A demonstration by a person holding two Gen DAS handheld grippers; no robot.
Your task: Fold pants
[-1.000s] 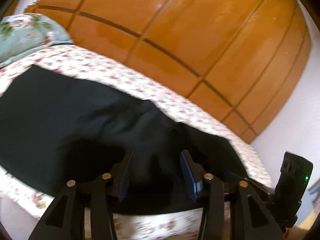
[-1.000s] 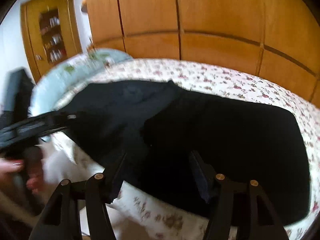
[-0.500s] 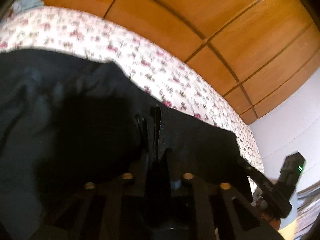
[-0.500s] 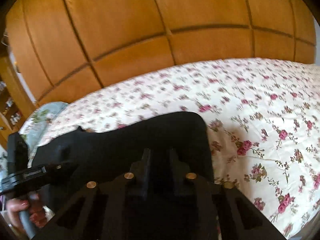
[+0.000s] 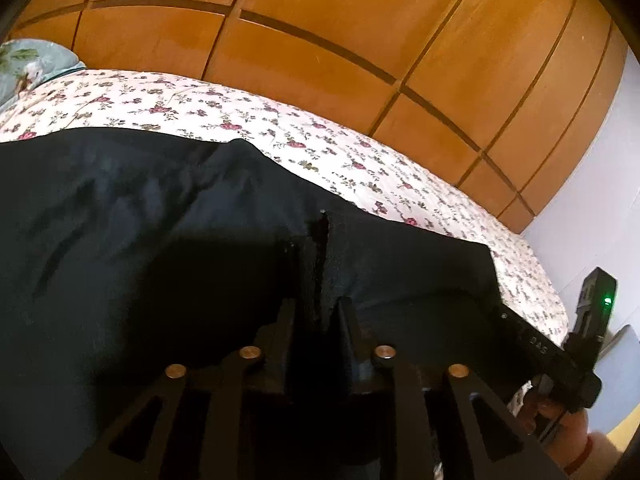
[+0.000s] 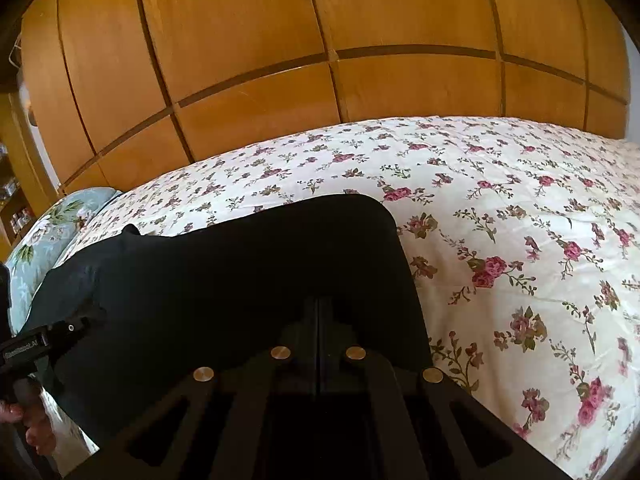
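Note:
Black pants [image 5: 140,220] lie spread across the flowered bed sheet [image 5: 360,160]. My left gripper [image 5: 316,264] pinches a raised ridge of the pants' near edge between its fingers, and its jaws are opening slightly. In the right wrist view the pants [image 6: 240,264] end in a rounded corner. My right gripper [image 6: 318,306] sits low over that end, its fingers pressed together on the dark cloth. Each gripper shows in the other's view: the right one [image 5: 560,356] at the far right, the left one [image 6: 36,344] at the far left, both in a person's hand.
A wooden panelled wardrobe [image 6: 320,40] runs behind the bed. A light blue flowered pillow [image 6: 52,232] lies at the left end of the bed. Bare sheet [image 6: 520,200] stretches to the right of the pants. A pale wall [image 5: 600,200] stands at the right.
Both grippers went from wide open to closed on the pants' near edge while sinking toward the bed. The left jaws now stand a little wider than half a second ago.

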